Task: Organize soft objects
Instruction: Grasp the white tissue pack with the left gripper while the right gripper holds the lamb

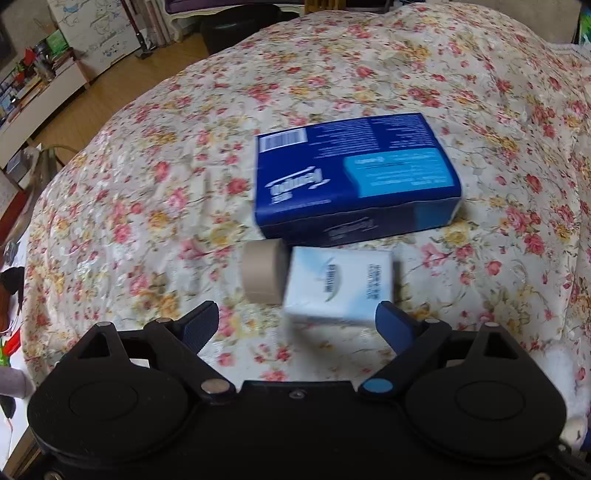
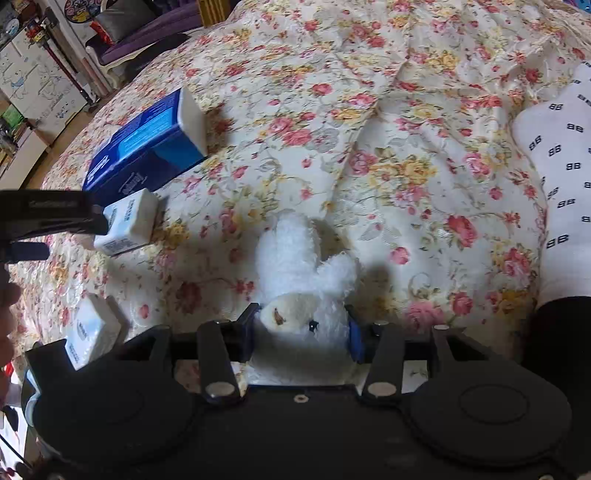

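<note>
On the floral bedspread [image 1: 369, 66], a large dark blue tissue pack [image 1: 354, 173] lies flat. In front of it sit a small white tissue pack [image 1: 340, 284] and a beige roll [image 1: 260, 275]. My left gripper [image 1: 297, 326] is open and empty, just short of the white pack. My right gripper [image 2: 301, 334] is shut on a white plush toy [image 2: 303, 280], holding its head. The right wrist view also shows the blue pack [image 2: 147, 147], the white pack [image 2: 127, 221], a second white pack [image 2: 92, 332] and the left gripper [image 2: 55, 221].
A white sock with black logos [image 2: 561, 177] on a person's leg rests at the bed's right. Beyond the bed's far left edge are wooden floor [image 1: 110, 88], a white cabinet [image 1: 40, 99] and a dark stool [image 1: 229, 29].
</note>
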Demonstrator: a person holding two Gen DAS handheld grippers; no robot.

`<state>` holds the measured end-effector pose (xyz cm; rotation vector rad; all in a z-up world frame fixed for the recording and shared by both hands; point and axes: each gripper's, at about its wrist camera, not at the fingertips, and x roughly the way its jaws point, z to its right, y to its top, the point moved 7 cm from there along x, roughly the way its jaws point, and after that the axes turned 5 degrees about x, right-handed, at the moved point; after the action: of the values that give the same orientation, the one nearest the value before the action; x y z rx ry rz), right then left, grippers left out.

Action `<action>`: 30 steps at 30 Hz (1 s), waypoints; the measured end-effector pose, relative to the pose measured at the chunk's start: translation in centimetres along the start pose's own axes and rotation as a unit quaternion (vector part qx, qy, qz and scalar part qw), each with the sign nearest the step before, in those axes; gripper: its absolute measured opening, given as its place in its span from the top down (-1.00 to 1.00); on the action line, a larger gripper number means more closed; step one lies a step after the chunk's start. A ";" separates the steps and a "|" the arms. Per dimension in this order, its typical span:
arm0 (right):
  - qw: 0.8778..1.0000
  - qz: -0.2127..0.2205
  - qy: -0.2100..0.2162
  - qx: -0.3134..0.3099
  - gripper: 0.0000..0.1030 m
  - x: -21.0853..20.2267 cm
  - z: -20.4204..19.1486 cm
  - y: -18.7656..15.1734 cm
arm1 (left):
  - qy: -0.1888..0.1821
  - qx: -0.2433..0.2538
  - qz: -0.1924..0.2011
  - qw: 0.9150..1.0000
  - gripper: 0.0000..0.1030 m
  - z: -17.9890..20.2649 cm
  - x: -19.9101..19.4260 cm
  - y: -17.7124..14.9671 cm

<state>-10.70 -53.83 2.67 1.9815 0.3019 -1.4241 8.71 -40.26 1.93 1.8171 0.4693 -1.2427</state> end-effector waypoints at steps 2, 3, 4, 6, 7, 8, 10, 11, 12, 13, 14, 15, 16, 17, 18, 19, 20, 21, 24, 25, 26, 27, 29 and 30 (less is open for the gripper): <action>1.000 -0.001 0.008 0.004 0.10 -0.2 0.3 0.0 | 0.000 0.009 0.003 1.000 -0.74 1.0 0.5 0.4; 1.000 -0.002 0.012 0.007 0.10 -0.3 0.3 0.1 | -0.001 0.011 0.001 1.000 -0.74 1.4 0.8 0.6; 1.000 -0.002 0.015 0.009 0.10 -0.4 0.4 0.1 | -0.003 0.013 -0.003 1.000 -0.74 1.8 1.2 0.7; 1.000 -0.001 0.016 0.012 0.10 -0.6 0.6 0.1 | -0.015 0.014 -0.012 1.000 -0.74 2.3 2.1 0.8; 1.000 -0.001 0.017 0.013 0.10 -0.7 0.7 0.1 | -0.021 0.014 -0.019 0.999 -0.74 2.4 2.6 0.9; 1.000 -0.003 0.018 0.015 0.10 -0.7 0.7 0.1 | -0.025 0.013 -0.025 0.999 -0.77 2.4 3.1 0.9; 1.000 -0.005 0.023 0.018 0.10 -0.8 0.7 0.1 | -0.019 0.008 -0.025 0.999 -0.87 2.4 3.5 1.0; 1.000 -0.006 0.024 0.019 0.10 -0.8 0.7 0.1 | -0.019 0.010 -0.023 1.000 -0.87 2.5 3.7 1.1; 0.999 -0.007 0.026 0.020 0.10 -0.8 0.7 0.0 | -0.018 0.014 -0.020 1.000 -0.88 2.6 3.7 1.2; 0.999 -0.008 0.027 0.020 0.10 -0.8 0.7 0.0 | -0.020 0.017 -0.018 1.000 -0.91 2.7 3.8 1.3; 0.999 -0.009 0.028 0.018 0.10 -0.8 0.6 -0.1 | -0.020 0.019 -0.017 0.999 -0.92 2.7 3.9 1.3; 0.999 -0.010 0.030 0.017 0.10 -0.8 0.6 -0.1 | -0.021 0.021 -0.016 0.999 -0.92 2.8 4.0 1.3; 0.999 -0.010 0.031 0.016 0.10 -0.9 0.5 -0.2 | -0.022 0.023 -0.016 0.999 -0.92 2.9 4.1 1.3; 0.999 -0.011 0.032 0.014 0.10 -0.9 0.4 -0.3 | -0.026 0.026 -0.017 0.999 -0.92 2.9 4.1 1.1; 0.999 -0.011 0.033 0.013 0.10 -0.9 0.3 -0.3 | -0.039 0.026 -0.020 0.999 -0.92 3.0 4.1 0.8; 0.999 -0.011 0.033 0.012 0.10 -0.9 0.3 -0.3 | -0.060 0.022 -0.028 0.998 -0.92 3.1 4.4 0.5; 0.999 -0.011 0.034 0.013 0.10 -0.9 0.3 -0.3 | -0.071 0.019 -0.033 0.997 -0.92 3.2 4.5 0.2; 0.999 -0.010 0.035 0.014 0.10 -1.0 0.4 -0.3 | -0.067 0.021 -0.031 0.997 -0.92 3.2 4.5 0.0; 0.999 -0.008 0.036 0.020 0.09 -1.1 0.6 -0.1 | -0.095 0.020 -0.050 0.994 -0.92 3.7 5.0 -0.4; 0.999 -0.008 0.036 0.022 0.09 -1.1 0.7 -0.1 | -0.102 0.009 -0.058 0.993 -0.92 3.7 5.2 -0.4; 0.999 -0.008 0.035 0.023 0.09 -1.1 0.8 -0.1 | -0.105 -0.004 -0.060 0.993 -0.92 3.7 5.3 -0.3; 0.999 -0.008 0.034 0.025 0.09 -1.1 0.9 0.0 | -0.104 -0.015 -0.058 0.993 -0.92 3.6 5.4 -0.1; 0.999 -0.009 0.034 0.026 0.09 -1.0 1.0 0.0 | -0.102 -0.038 -0.057 0.992 -0.92 3.2 5.5 0.3; 0.999 -0.009 0.034 0.027 0.09 -1.0 1.0 0.0 | -0.103 -0.048 -0.059 0.992 -0.92 3.0 5.7 0.5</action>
<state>-11.87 -54.29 3.39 2.0782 0.3154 -1.3910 9.82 -43.88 -3.27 1.5795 0.5180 -1.4463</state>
